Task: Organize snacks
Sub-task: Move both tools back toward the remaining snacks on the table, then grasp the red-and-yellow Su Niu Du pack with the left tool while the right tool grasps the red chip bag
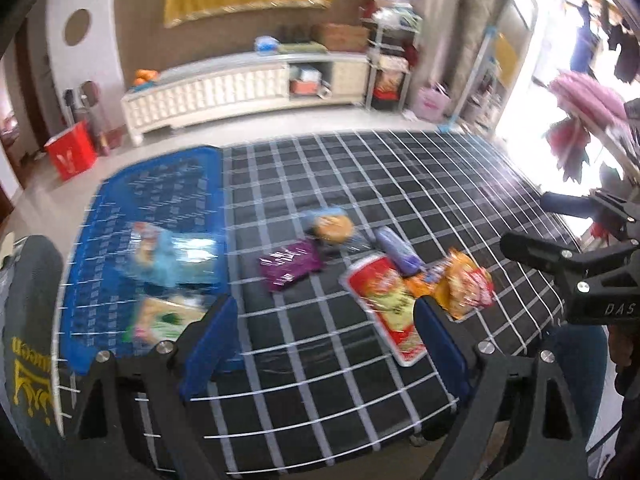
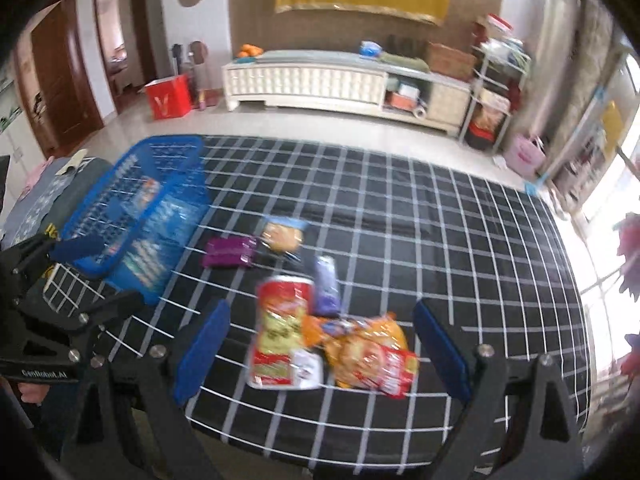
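Both the left gripper and right gripper stand wide apart, empty; loose snacks lie at twelve o'clock, basket at ten; orange bag overlaps red packet, so one grab may drag both.

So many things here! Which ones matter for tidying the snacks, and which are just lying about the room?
For the job:
blue plastic basket
purple foil packet
red-and-yellow snack bag
orange crisp bag
round pastry in clear wrap
lilac wrapped packet

Just lying about:
red cardboard box
white low cabinet
pink bag
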### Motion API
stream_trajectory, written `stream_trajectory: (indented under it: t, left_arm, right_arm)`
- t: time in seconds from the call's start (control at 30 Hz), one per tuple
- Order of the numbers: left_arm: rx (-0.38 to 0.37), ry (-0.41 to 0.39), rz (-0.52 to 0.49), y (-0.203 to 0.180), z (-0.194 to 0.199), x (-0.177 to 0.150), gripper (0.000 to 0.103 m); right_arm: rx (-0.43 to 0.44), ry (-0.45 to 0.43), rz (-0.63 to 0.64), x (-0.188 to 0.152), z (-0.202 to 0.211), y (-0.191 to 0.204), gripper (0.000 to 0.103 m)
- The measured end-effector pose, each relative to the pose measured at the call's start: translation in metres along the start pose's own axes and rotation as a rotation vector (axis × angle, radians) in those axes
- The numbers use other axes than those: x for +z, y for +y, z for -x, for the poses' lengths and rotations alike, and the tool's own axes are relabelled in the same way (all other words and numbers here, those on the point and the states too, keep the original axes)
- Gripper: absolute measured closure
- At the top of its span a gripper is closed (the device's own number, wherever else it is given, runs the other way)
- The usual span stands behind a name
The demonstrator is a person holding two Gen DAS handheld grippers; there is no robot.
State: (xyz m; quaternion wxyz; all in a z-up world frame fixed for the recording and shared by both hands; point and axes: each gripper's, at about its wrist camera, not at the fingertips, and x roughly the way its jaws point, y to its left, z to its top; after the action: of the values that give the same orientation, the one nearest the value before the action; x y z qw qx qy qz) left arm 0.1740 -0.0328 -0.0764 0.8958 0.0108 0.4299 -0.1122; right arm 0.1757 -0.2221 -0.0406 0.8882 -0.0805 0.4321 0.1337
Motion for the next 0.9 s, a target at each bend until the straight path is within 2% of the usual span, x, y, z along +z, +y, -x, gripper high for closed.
stream_trajectory:
  t: [0.17, 0.27, 0.37, 0.57, 0.7, 0.9]
  left_arm:
    - [-0.048, 0.112, 0.018, -0.033, -0.050, 0.001, 0.015]
    - [-0.036, 0.171, 0.006, -0.050, -0.080, -0.003, 0.015]
    - [-0.021, 0.229, -0.007, -0.063, -0.110, -0.008, 0.015]
    - [-0.014, 0.347, -0.001, -0.078, -0.168, -0.019, 0.015]
    - [0.000, 0.384, -0.006, -0.084, -0.194, -0.023, 0.014]
    - [0.060, 0.333, -0.035, -0.096, -0.207, -0.014, 0.013]
  right_arm:
    - [-0.028, 0.050, -0.057, -0.024, -0.025, -0.033, 0.008]
    - [-0.065, 0.093, -0.076, -0.041, -0.046, -0.049, 0.008]
    - [-0.065, 0.135, -0.119, -0.057, -0.065, -0.067, 0.008]
    - [-0.068, 0.134, -0.193, -0.073, -0.075, -0.084, 0.008]
    - [-0.077, 0.121, -0.229, -0.079, -0.076, -0.091, 0.008]
    - [-0.114, 0.120, -0.301, -0.083, -0.081, -0.090, 0.008]
